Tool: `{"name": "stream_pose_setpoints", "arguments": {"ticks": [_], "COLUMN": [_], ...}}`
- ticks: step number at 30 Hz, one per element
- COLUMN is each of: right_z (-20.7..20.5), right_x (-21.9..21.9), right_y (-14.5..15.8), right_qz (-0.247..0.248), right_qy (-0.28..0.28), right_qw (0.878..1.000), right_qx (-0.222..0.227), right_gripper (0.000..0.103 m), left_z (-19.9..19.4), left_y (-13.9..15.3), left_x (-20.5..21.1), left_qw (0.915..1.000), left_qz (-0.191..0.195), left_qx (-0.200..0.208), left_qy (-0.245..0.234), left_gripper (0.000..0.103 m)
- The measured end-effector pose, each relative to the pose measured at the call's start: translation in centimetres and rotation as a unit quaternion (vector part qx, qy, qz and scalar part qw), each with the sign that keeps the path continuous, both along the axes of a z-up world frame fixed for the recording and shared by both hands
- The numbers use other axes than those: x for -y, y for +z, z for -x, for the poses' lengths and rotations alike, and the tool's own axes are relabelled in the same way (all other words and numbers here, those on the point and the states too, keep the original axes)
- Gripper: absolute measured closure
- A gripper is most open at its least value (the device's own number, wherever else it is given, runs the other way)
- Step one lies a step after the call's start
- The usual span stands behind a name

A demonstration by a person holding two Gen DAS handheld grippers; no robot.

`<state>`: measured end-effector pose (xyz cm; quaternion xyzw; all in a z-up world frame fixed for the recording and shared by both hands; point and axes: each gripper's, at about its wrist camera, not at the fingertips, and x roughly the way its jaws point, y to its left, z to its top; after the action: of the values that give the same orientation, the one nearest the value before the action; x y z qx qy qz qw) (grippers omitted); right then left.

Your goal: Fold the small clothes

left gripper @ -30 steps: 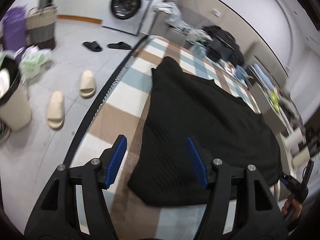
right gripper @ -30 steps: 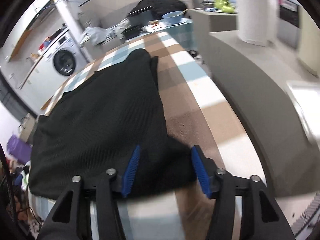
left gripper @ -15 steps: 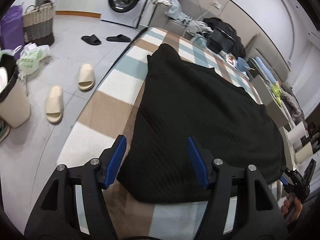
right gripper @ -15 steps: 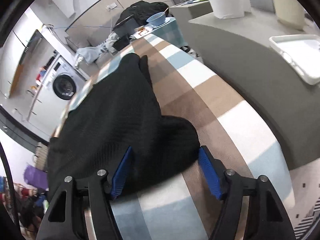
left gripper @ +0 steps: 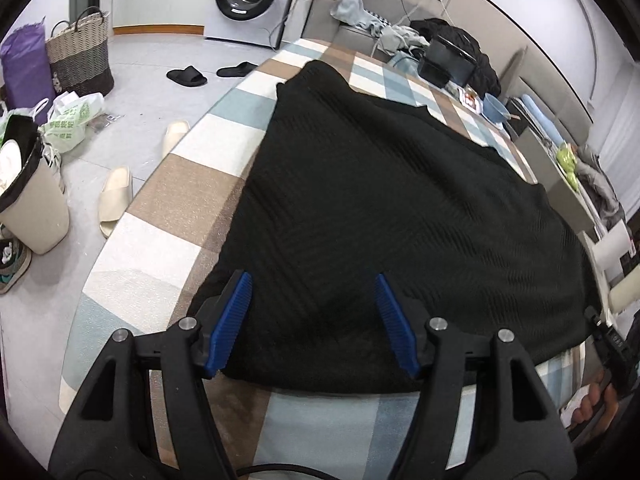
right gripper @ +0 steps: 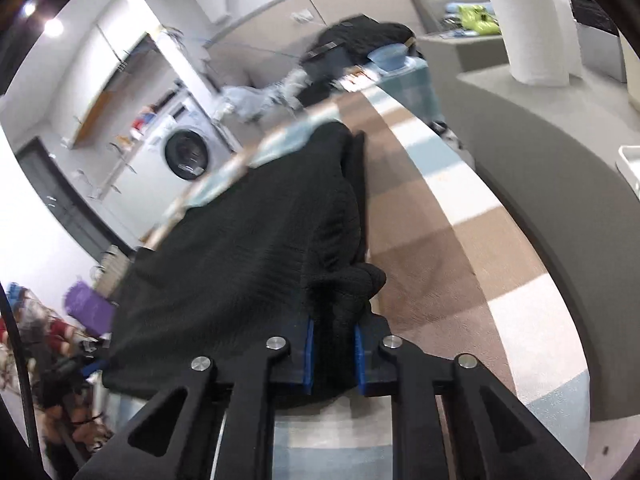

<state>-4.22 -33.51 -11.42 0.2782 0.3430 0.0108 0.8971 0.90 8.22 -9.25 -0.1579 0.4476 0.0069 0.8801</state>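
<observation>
A black knit garment [left gripper: 384, 208] lies spread on the checked tablecloth [left gripper: 188, 196]. My left gripper [left gripper: 312, 320] is open, its blue pads on either side of the garment's near left corner, low over the cloth. My right gripper [right gripper: 334, 350] is shut on the garment's near right corner [right gripper: 344, 288], which bunches up between the blue pads. The rest of the garment [right gripper: 240, 248] stretches away to the left in the right wrist view. The right gripper and the hand on it also show at the left wrist view's right edge [left gripper: 612, 344].
The table's left edge drops to a floor with slippers [left gripper: 116, 196], a bin [left gripper: 28, 200] and a basket [left gripper: 80, 56]. A grey counter [right gripper: 540, 152] with a paper roll [right gripper: 520, 28] runs along the table's right. A bowl [left gripper: 494, 106] and dark bags sit at the far end.
My right gripper has closed on the garment's near right corner and bunched it up. My left gripper has moved forward over the near left corner and stays open.
</observation>
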Motion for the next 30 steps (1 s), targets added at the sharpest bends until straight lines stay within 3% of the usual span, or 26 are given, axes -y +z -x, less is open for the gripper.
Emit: {"name": "stream_pose_setpoints", "arguments": {"ticks": [8,12,14,16,19,25,30], "right_z": [0.2,-0.1,0.2,0.3,0.2,-1.4,-1.6], "right_x": [-0.1,-0.1,0.3,0.7,1.0,-0.2,-1.1], "right_y": [-0.5,-0.1,0.3,0.9,2.0,3.3,3.0], "right_qz": [0.017,0.024,0.017,0.019,0.017,0.018,0.034], "right_qy": [0.0,-0.004,-0.015,-0.032,-0.034,-0.011,0.0], "right_qw": [1.0,0.999,0.999,0.999,0.999,1.0,0.999], "right_qx": [-0.024,-0.033,-0.027,-0.022,-0.003,0.022,0.013], "right_gripper": [0.091,0.085,0.074,0.046,0.044,0.035,0.032], "left_z": [1.0,2.4,3.2,4.1,5.1,5.6,4.5], "left_y": [-0.4,-0.2,-0.2,-0.4,-1.3,-1.9,-2.1], "left_x": [0.1,-0.1,-0.3,-0.8,-1.8,-3.3,-3.7], "left_qw": [0.9995,0.9993,0.9995,0.9997,0.9978,0.9898,0.9883], "left_qz": [-0.019,-0.02,-0.01,0.013,0.065,0.138,0.141], "left_qx": [0.005,0.004,-0.001,-0.003,-0.014,0.005,0.013], "left_qy": [-0.023,-0.031,-0.03,-0.021,0.002,0.038,0.055], "left_gripper": [0.038,0.038,0.038,0.037,0.037,0.036,0.035]}}
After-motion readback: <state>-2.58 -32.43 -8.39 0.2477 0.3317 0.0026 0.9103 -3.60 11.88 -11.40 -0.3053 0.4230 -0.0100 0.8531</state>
